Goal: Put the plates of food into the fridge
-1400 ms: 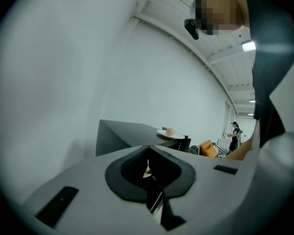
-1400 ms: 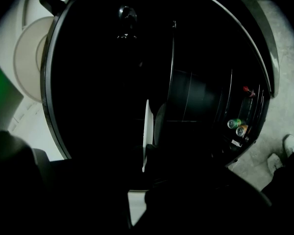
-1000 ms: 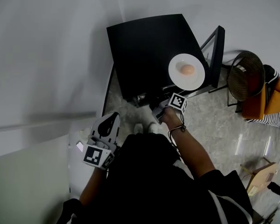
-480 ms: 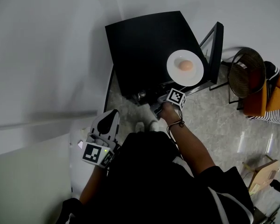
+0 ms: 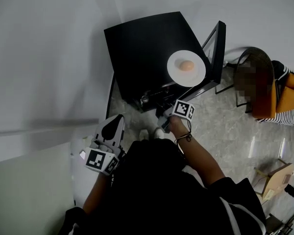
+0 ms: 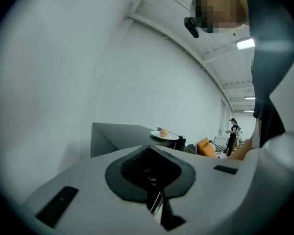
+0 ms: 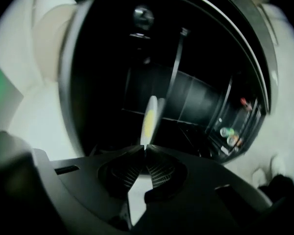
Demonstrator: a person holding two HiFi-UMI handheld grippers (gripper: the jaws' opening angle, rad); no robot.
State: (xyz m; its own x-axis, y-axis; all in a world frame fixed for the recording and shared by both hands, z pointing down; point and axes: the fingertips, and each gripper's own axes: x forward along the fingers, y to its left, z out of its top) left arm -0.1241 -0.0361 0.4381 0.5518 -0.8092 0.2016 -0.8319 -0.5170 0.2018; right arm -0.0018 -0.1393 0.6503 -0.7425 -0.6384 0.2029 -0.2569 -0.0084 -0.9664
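- Holding a plate (image 7: 149, 116) by its rim: the right gripper (image 7: 144, 148) has its jaws almost together, pinched on the thin edge; plate shows edge-on at frame centre, yellowish on one face, food not made out
- Plate is at the open mouth of the fridge (image 5: 142, 48), with dark shelves behind it; door (image 5: 214, 48) swung wide at upper right of head view, cans (image 7: 228, 133) in its rack at lower right of right gripper view
- Change over the last second: in head view the right gripper now sits a little lower in frame, further from the fridge front and from the second plate (image 5: 175, 68); grip unchanged
- Reading: held plate not yet on a shelf; likely lining up again, not releasing
- Second plate, with round food (image 5: 186, 65), rests on the fridge top, upper centre; it goes in next
- Left gripper (image 6: 148, 151), low left in head view: jaws together, nothing in them, idle
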